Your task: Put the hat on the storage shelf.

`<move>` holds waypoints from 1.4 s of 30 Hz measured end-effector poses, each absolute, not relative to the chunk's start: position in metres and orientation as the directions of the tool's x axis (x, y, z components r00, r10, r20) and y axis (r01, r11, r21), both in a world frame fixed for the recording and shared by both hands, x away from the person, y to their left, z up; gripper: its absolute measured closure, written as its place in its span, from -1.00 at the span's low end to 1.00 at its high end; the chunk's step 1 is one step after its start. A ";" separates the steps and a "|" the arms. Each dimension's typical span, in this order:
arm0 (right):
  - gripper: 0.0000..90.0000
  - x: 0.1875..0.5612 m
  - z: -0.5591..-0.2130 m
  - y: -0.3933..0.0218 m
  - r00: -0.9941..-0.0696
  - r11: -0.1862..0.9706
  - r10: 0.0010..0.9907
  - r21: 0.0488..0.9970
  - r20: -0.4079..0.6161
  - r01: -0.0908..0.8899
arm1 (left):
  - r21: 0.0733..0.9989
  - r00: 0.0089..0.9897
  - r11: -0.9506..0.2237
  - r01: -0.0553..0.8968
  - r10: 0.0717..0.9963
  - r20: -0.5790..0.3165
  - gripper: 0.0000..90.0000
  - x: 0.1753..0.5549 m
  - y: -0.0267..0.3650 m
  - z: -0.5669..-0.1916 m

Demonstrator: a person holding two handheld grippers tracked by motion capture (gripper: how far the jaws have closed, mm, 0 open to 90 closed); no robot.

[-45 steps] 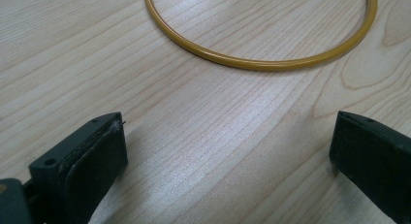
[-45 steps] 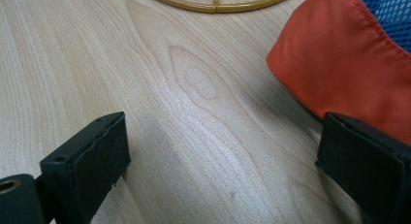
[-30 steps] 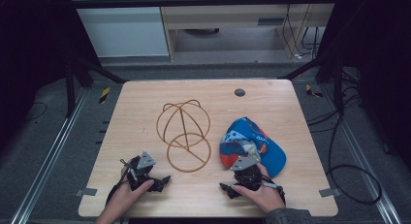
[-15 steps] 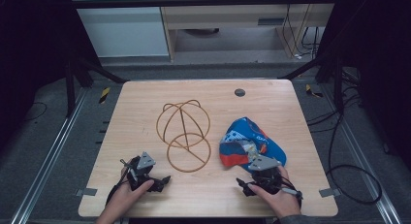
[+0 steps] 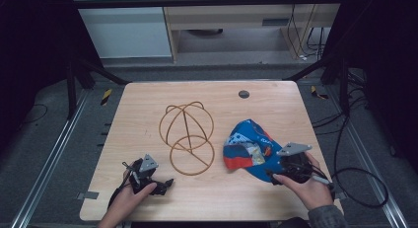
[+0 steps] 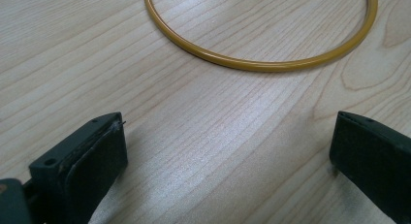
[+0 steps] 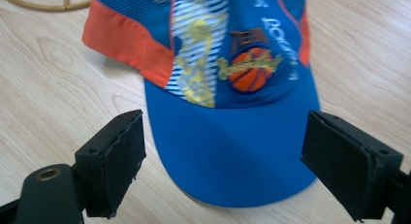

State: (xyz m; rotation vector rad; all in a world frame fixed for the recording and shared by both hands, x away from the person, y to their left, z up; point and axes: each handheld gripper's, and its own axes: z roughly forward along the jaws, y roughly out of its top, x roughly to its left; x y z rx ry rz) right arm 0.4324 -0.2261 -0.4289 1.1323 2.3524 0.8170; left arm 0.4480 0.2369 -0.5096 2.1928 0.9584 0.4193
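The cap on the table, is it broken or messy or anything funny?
Nothing looks broken or spilled. The cap lies on the table beside the wire stand, not on it, a bit crumpled. The right claw is open at its brim.

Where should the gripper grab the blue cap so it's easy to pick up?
Probably the brim. The cap lies with its flat blue brim pointing at the right gripper, between its open jaws. The brim looks thin and stiff, while the crown looks soft. Coming in low from the table's near edge, one jaw could slide under the brim.
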 end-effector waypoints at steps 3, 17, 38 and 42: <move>-0.63 0.442 -0.418 -0.235 -0.588 0.511 0.803 0.620 -0.097 0.595 | 0.709 0.674 -0.484 0.513 0.738 0.016 -1.00 0.448 0.237 -0.510; -0.52 0.484 -0.378 -0.230 -0.647 0.607 0.753 0.504 -0.119 0.615 | 0.709 0.673 -0.482 0.514 0.739 0.015 -1.00 0.448 0.237 -0.510; -0.14 0.511 -0.376 -0.195 -0.745 0.703 0.659 0.436 -0.101 0.562 | 0.709 0.673 -0.483 0.514 0.739 0.016 -1.00 0.449 0.237 -0.509; -0.13 0.521 -0.384 -0.187 -0.748 0.704 0.658 0.426 -0.089 0.569 | 0.709 0.674 -0.483 0.514 0.739 0.015 -1.00 0.449 0.237 -0.509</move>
